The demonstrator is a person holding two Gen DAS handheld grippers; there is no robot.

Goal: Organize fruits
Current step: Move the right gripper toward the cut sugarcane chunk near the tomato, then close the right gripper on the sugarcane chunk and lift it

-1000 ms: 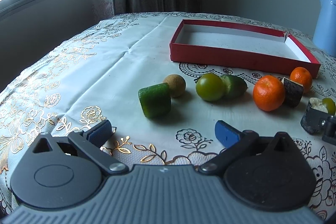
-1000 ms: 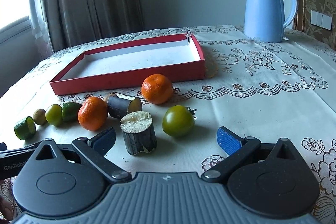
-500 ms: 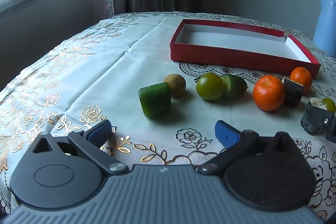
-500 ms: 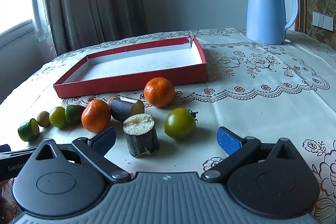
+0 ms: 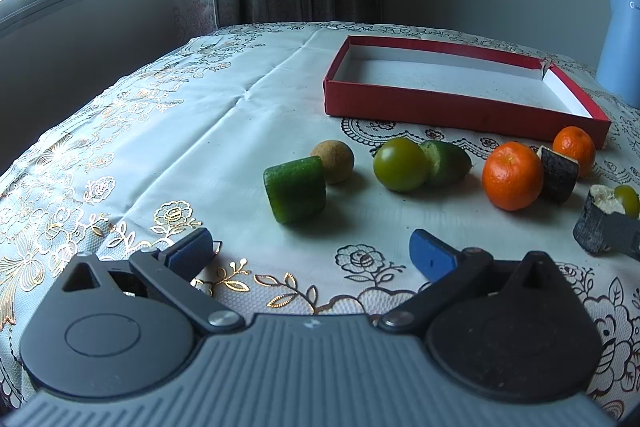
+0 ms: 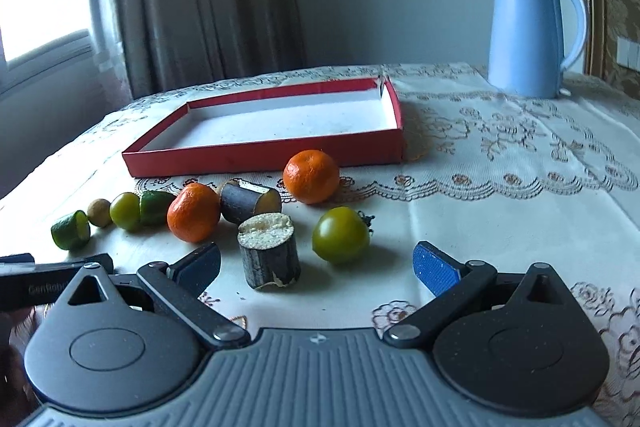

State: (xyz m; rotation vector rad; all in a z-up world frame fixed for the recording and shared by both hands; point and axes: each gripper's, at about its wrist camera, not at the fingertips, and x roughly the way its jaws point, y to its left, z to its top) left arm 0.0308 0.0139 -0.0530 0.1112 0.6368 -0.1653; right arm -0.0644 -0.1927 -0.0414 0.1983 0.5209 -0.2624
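Left wrist view: left tool (image 5: pixel 310 251) spread apart, empty, above lace-clothed bench (image 5: pixel 200 155); waxy green cut chunk (image 5: pixel 295 189) just beyond, touching round tan fruit (image 5: pixel 333 161)

Right wrist view: right tool (image 6: pixel 316 267) spread apart, empty; rough dark cane stub (image 6: pixel 270 251) upright between pads, glossy green tomato (image 6: pixel 341 235) beside; shallow red cardboard tray (image 6: pixel 264 163) behind

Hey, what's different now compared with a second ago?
Only the right gripper moved: it eased in toward the upright dark cane stub and green tomato, open. The left gripper stayed open and put; fruits and red tray unmoved.
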